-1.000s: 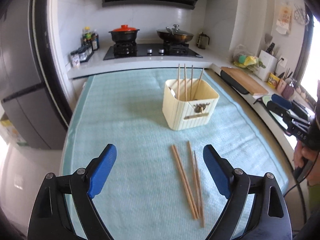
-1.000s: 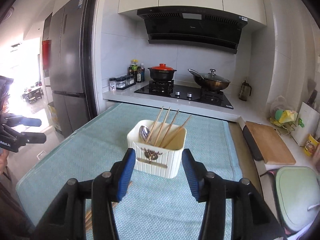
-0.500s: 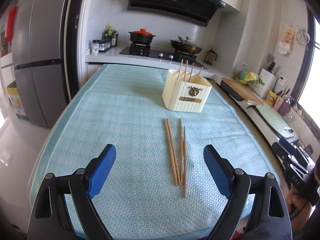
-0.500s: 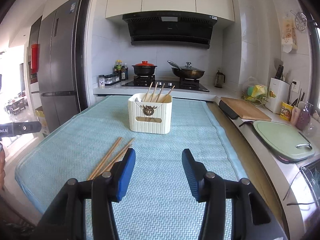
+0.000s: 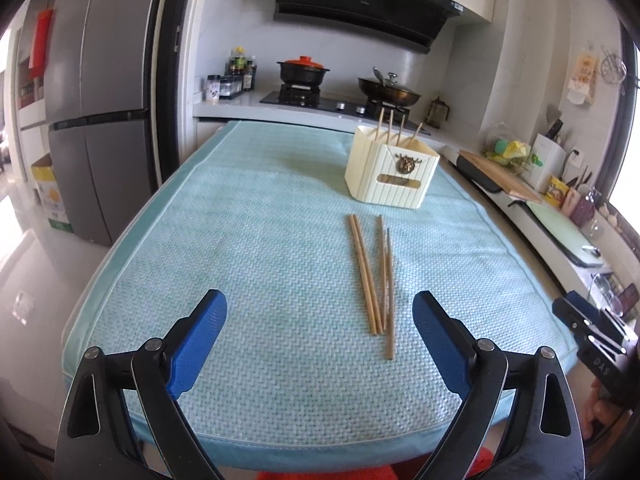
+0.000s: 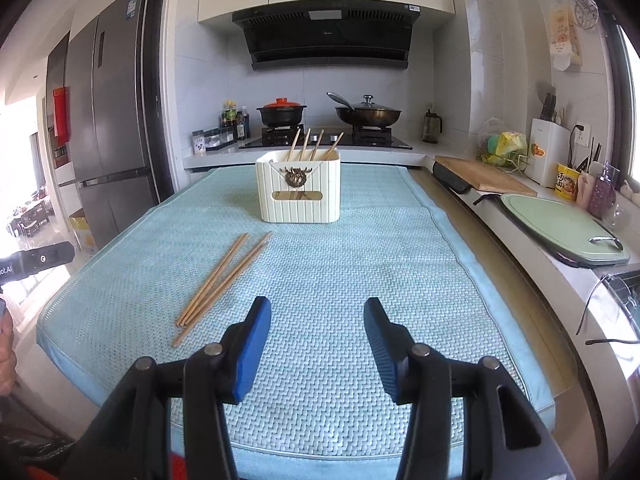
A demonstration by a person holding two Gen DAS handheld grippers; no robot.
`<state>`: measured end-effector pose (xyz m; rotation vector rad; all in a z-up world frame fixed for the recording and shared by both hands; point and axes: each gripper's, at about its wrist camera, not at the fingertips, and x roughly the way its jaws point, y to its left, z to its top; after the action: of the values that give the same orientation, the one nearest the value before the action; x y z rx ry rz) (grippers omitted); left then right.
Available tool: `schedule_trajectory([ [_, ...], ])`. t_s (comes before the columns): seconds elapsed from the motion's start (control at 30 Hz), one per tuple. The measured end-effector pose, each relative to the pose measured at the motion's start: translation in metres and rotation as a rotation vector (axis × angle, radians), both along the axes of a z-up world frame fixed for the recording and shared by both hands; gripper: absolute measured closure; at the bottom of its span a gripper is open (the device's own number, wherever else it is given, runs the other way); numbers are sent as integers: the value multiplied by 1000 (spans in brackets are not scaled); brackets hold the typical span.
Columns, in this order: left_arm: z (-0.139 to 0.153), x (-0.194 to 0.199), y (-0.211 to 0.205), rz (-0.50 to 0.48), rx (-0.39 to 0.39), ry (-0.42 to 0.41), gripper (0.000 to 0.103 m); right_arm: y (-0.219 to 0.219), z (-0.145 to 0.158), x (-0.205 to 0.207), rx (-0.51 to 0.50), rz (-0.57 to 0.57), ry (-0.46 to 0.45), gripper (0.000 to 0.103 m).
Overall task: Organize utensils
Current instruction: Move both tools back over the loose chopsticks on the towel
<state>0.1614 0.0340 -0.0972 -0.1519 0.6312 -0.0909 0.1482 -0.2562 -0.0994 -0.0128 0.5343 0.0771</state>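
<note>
Left wrist view: four slim wooden chopsticks [image 5: 374, 276] lie on the woven teal mat [image 5: 256, 264] — long axes pointing toward the ribbed cream holder [image 5: 390, 178]. Left gripper [image 5: 318, 334] has just been opening, wide and empty; right gripper [image 6: 318, 334] half-open, empty.

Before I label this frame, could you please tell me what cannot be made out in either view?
- Inside of the cream holder: both views, its own front wall hides the contents; only four chopstick tips show.
- Loose chopsticks on the mat: they lie close together, so touching or overlapping is unclear.
- Right tongs: left wrist view, cut off by the edge.
- Counter jar labels: too small.
</note>
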Motion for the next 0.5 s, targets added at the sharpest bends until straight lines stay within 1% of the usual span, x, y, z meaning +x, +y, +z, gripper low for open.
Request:
schedule_trajectory([
  [0.23,-13,1,-5,8,26,15,8,20,-11,4,-6,55,39,54],
  [0.33,-22,6,-4,14,7,24,7,27,-18,5,-11,71,75,54],
  [0.4,-29,14,-4,3,-15,48,7,32,-21,3,-24,77,81,54],
  [0.5,-36,21,-9,-18,-6,74,7,35,-25,5,-37,78,100,54],
])
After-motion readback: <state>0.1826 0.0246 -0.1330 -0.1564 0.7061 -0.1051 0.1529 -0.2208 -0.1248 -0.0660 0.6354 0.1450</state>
